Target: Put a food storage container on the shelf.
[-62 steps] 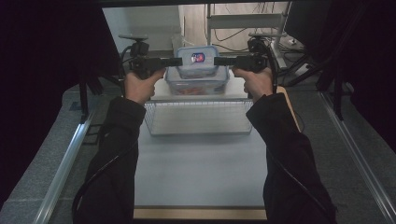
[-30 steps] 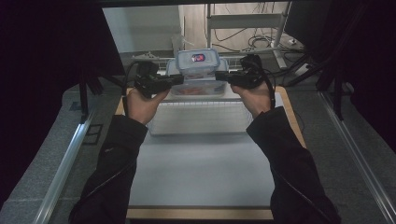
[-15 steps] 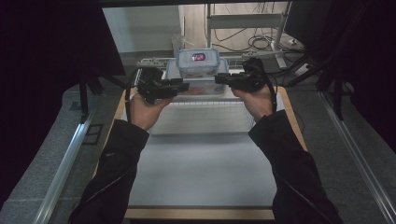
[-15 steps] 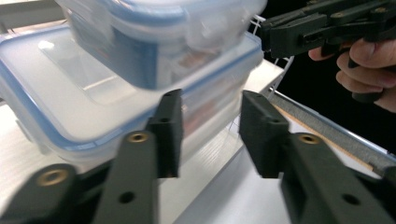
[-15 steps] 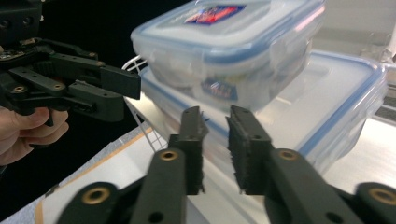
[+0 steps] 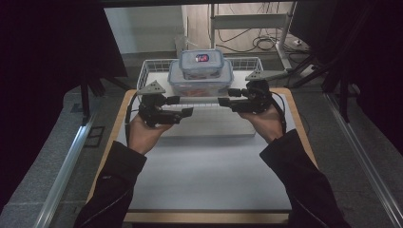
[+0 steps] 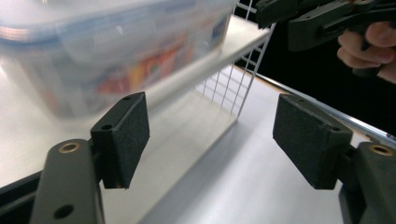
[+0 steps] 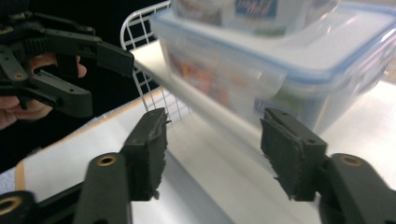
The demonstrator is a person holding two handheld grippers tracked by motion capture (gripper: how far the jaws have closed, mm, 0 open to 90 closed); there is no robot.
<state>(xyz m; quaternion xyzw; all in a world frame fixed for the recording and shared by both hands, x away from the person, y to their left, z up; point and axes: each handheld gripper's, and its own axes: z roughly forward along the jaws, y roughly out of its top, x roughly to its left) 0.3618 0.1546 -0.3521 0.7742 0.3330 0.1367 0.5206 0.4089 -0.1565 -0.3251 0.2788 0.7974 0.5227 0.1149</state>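
While stacked containers (image 6: 200, 71) sit on wire shelf (image 6: 151, 76), left gripper (image 6: 183, 107) and right gripper (image 6: 227, 99) are held wide open, empty; retreat best kept level, shelf edge avoided.

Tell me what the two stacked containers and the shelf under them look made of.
Large container and small container: clear, glossy plastic, since contents show through; the lids have blue-tinted rims. Shelf: thin white wire grid around a flat white board, probably coated metal.
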